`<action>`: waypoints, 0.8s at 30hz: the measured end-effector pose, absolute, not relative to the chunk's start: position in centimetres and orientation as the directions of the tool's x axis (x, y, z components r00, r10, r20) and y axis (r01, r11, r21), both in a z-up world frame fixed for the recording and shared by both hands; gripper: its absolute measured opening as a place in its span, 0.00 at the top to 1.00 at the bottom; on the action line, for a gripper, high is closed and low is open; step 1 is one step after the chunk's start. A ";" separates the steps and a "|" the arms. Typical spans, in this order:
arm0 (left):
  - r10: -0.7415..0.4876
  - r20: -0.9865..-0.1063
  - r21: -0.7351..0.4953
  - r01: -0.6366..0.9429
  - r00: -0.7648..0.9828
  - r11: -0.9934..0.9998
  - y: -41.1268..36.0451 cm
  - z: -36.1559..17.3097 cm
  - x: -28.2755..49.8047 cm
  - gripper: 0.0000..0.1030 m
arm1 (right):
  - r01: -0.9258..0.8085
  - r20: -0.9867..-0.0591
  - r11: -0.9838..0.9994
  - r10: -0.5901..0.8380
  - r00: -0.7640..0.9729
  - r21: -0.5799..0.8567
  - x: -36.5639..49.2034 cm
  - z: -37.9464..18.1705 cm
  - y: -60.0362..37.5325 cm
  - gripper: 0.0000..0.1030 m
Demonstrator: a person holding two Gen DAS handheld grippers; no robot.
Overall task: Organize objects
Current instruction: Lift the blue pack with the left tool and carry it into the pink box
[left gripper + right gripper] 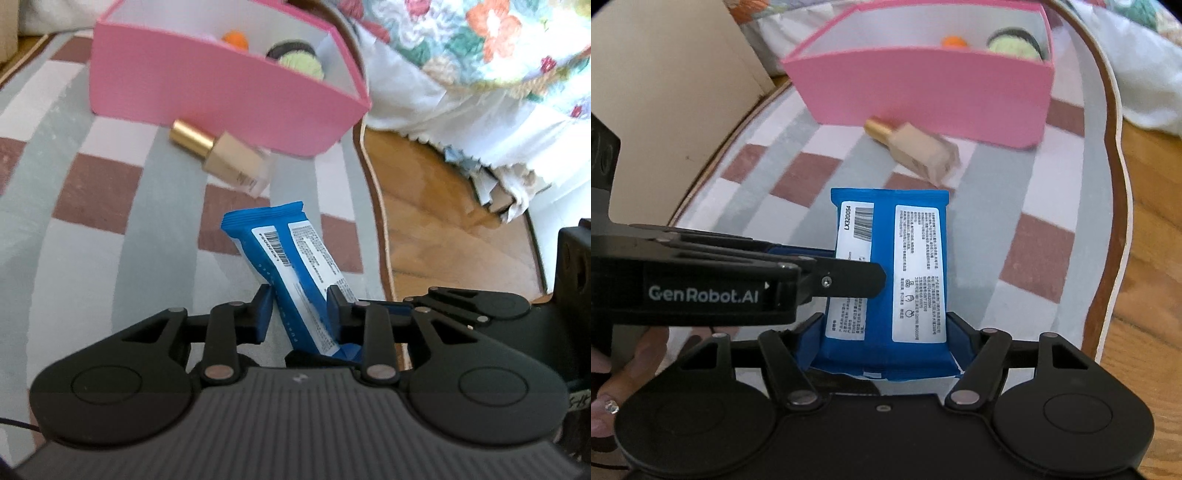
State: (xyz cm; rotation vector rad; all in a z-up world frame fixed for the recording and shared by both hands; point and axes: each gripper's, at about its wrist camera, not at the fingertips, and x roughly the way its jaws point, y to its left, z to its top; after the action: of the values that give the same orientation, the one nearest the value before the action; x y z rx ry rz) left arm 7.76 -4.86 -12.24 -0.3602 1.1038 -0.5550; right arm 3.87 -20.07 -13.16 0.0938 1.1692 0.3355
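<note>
Right wrist view: both claws hold blue packet | right claw across width, left claw pinches side | long way points far, at pink box

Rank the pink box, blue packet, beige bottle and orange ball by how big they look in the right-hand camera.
1. pink box
2. blue packet, though it is nearest the camera, which inflates it
3. beige bottle
4. orange ball, partly hidden by the box wall
</note>
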 end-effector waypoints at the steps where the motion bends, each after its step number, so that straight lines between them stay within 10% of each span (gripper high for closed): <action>1: -0.591 -0.727 -0.542 0.237 0.349 0.806 -4.4 -11.7 7.6 0.72 | -0.221 -0.883 0.946 0.307 0.356 0.239 3.8 -12.6 -19.9 0.29; 24: -0.466 -0.609 -0.413 0.246 0.641 0.877 1.1 1.3 17.5 0.72 | -0.472 -0.689 0.881 0.369 0.624 0.044 13.3 0.3 -15.4 0.29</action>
State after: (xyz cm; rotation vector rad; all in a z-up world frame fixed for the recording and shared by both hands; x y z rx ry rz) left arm 17.47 1.09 1.32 -0.3060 0.7751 -0.4128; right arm 13.25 -15.42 0.26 -0.1458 0.7561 0.4843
